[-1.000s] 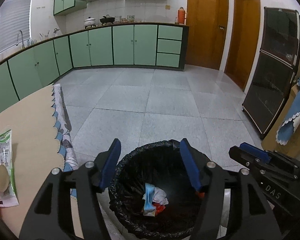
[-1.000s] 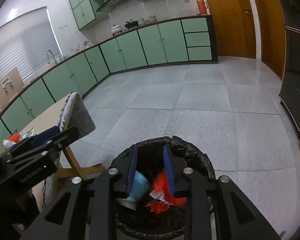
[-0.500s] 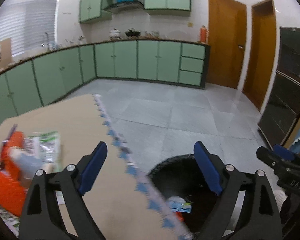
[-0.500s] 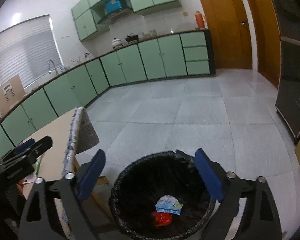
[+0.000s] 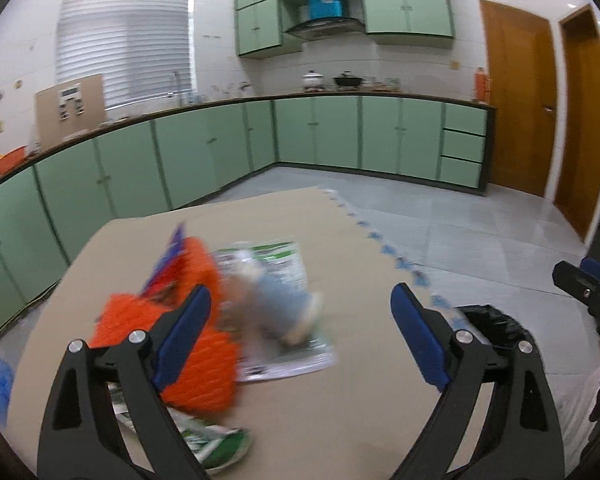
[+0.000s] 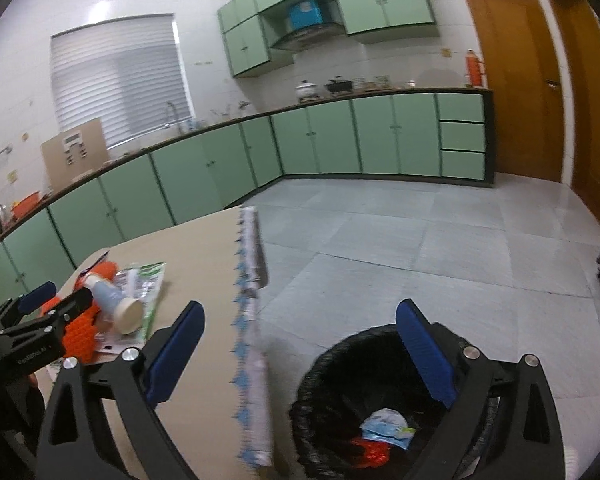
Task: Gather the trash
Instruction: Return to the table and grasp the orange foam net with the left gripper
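Hovering over the table (image 5: 340, 420) at the bottom of the left wrist view, the left gripper (image 5: 300, 336), jaws wide apart after just opening, nothing between the pads. Just beyond it, blurred, at centre left: an orange net (image 5: 204, 364), a pale blue cup (image 5: 284, 300) lying on its side with its beige mouth toward lower right, and a green-and-white wrapper (image 5: 288, 356) flat beneath the cup. Another green wrapper (image 5: 216, 444) at the lower edge, partly under the left finger. At lower right, past the scalloped cloth edge (image 5: 400, 264), a sliver of the bin (image 5: 492, 324). In the right wrist view, the right gripper (image 6: 300, 352) at the bottom, jaws likewise spread after just opening, holding nothing, straddling the table's edge and the bin (image 6: 340, 364) at lower right. Inside the black liner, a blue-white scrap (image 6: 384, 426) on a red scrap (image 6: 370, 450). At lower left, the left gripper (image 6: 60, 300) above the same orange net (image 6: 80, 328), cup (image 6: 114, 300) and wrapper (image 6: 148, 280). Farther off, grey floor tiles (image 6: 420, 232); at the back, green cabinets (image 6: 340, 140) across the middle, a window blind (image 6: 116, 76) at upper left, wooden doors (image 6: 512, 76) at upper right.
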